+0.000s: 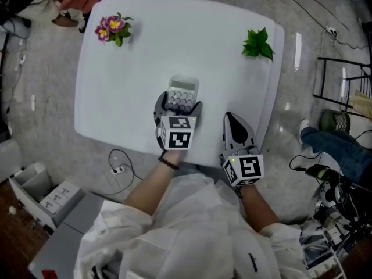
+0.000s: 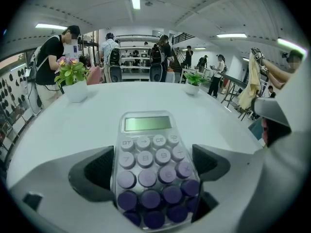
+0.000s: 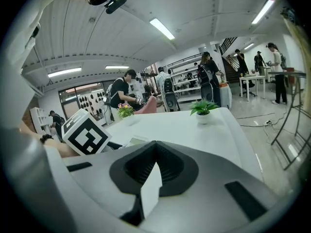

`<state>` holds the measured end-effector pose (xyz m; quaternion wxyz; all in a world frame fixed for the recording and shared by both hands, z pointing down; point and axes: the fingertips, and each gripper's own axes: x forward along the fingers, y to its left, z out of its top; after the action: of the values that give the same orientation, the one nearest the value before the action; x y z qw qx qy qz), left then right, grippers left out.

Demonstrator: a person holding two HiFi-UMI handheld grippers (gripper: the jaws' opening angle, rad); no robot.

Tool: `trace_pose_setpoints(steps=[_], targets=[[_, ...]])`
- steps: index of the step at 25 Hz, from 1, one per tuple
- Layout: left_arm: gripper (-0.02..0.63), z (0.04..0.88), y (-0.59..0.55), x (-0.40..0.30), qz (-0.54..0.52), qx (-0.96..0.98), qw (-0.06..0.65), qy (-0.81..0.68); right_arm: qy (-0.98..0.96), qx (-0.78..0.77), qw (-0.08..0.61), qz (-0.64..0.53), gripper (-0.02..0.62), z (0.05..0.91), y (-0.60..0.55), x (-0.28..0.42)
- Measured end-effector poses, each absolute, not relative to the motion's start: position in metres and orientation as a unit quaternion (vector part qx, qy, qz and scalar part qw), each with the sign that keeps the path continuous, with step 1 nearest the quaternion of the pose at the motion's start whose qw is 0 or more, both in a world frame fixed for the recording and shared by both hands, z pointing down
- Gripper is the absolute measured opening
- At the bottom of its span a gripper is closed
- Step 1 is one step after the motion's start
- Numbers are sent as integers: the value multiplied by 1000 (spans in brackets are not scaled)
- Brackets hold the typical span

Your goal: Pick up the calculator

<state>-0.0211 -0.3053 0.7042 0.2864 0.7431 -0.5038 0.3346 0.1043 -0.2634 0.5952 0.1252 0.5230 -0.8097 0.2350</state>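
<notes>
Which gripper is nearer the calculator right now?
Left. The left gripper has the calculator between its fingers. The right gripper, shut and empty, sits apart to the calculator's right, near the table edge.

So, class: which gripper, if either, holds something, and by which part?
The left gripper clamps the clear purple-keyed calculator by its two long edges, at the key end. The right gripper holds nothing.
</notes>
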Motion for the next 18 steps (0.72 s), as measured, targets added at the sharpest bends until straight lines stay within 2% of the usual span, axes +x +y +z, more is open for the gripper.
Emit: trace_pose_setpoints(steps=[18], targets=[[482, 689, -303, -35, 323, 765, 291, -475, -803, 543, 119, 215, 17, 567, -256, 114]])
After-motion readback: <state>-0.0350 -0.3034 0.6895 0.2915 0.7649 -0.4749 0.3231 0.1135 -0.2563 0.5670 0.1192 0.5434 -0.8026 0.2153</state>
